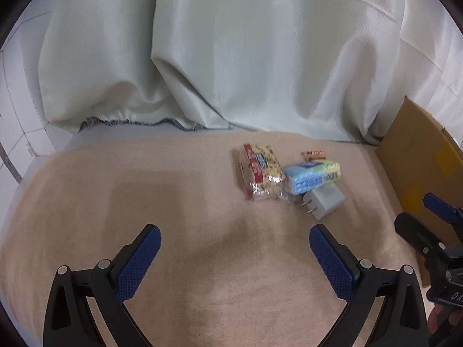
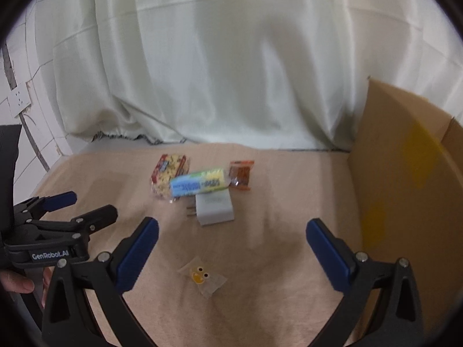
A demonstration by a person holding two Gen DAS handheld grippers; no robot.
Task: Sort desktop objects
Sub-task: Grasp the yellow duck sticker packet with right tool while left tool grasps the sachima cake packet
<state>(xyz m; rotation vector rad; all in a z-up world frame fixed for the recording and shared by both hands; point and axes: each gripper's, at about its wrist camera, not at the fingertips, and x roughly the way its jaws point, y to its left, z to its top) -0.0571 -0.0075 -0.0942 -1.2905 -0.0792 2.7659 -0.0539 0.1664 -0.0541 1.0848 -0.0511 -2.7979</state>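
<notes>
Above a beige cloth-covered table (image 1: 144, 202), left gripper (image 1: 235, 238) held low and level, blue pads spread wide, nothing between them, pointed toward 12 o'clock at the pale curtain (image 1: 246, 57). At 1 o'clock from it, a tight cluster: red-and-yellow snack bag (image 1: 260, 172), blue-green tissue pack (image 1: 312, 177) leaning against its right end, white charger plug (image 1: 325, 201) partly under the pack, small orange snack packet (image 1: 314, 153) just behind. Right gripper (image 2: 232, 228) likewise released and wide, empty, angled down toward the table, charger plug (image 2: 214, 206) at 11 o'clock just beyond the fingertips. Between its fingers, lower down, a clear packet with a yellow googly-eyed charm (image 2: 202, 279) flat on the cloth. At 3 o'clock, upright flap of a cardboard box (image 2: 405, 173). At 9 o'clock in the right wrist view, left gripper seen side-on, a hand (image 2: 17, 282) wrapped on its handle.
</notes>
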